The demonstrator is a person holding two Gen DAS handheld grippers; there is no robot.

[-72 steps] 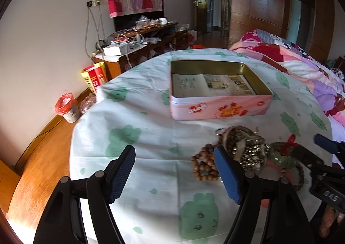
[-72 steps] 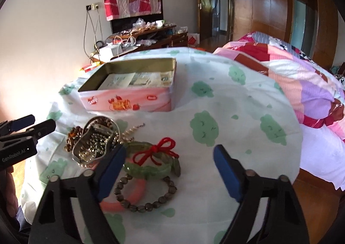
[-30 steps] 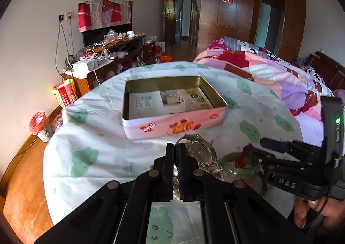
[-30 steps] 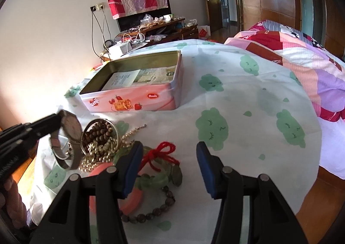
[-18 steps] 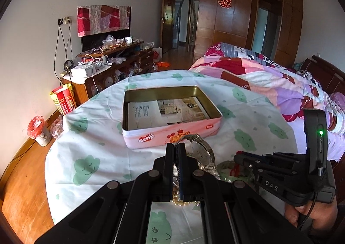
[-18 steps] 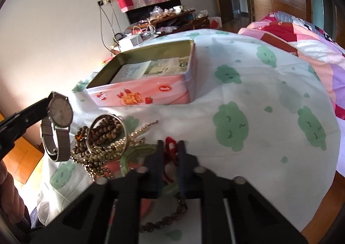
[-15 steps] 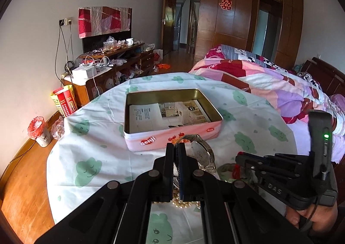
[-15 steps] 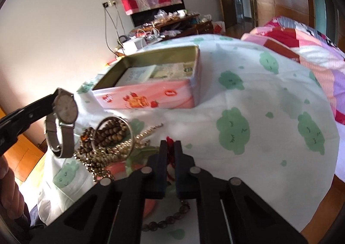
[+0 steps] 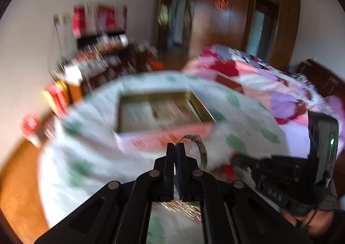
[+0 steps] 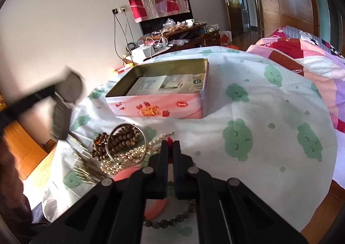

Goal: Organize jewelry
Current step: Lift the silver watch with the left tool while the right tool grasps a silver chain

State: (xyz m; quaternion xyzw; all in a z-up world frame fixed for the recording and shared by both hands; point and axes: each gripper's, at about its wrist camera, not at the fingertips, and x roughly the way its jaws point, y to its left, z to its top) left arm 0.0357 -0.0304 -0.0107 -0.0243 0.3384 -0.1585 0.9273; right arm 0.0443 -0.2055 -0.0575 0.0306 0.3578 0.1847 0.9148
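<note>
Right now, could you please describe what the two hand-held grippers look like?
Both are black plastic linkages with round silver rivets. The left hand-held gripper has blue ribbed pads; the right hand-held gripper bears white lettering and a black block with a green light.

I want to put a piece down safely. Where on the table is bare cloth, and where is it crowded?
Bare cloth lies right of the pink tin, out to the table edge beside the bed. It is crowded in front of the tin, where wooden beads, pearls and a pink bangle are heaped around the right gripper.
</note>
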